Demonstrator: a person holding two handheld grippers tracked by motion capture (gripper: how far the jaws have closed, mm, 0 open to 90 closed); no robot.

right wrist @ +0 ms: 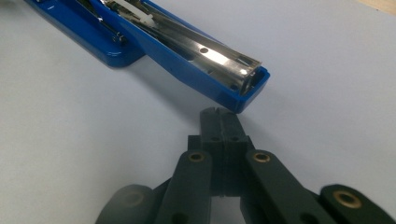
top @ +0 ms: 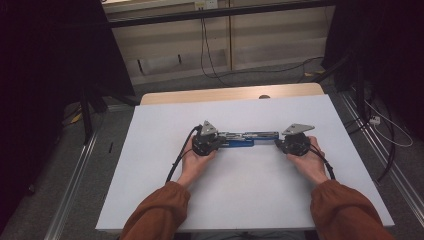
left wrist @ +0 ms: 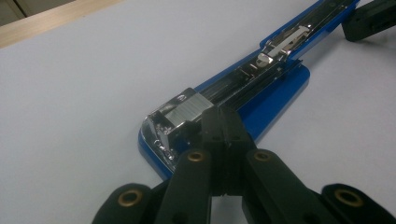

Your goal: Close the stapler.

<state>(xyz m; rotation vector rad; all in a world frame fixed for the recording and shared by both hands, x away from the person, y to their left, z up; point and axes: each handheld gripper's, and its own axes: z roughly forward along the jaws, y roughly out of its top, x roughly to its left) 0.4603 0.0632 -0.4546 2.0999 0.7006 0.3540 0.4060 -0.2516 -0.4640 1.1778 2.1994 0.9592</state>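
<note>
Right gripper (right wrist: 218, 114) low over a white table (right wrist: 70, 154), black jaws pressed together with nothing between them. Tips just short of the near end of a blue stapler (right wrist: 187, 63), opened out flat, apart from it by a narrow gap. Shiny metal staple channel (right wrist: 210, 53) lying exposed along the upper blue arm. Stapler's blue base (right wrist: 88, 37) stretching toward the upper left corner.
</note>
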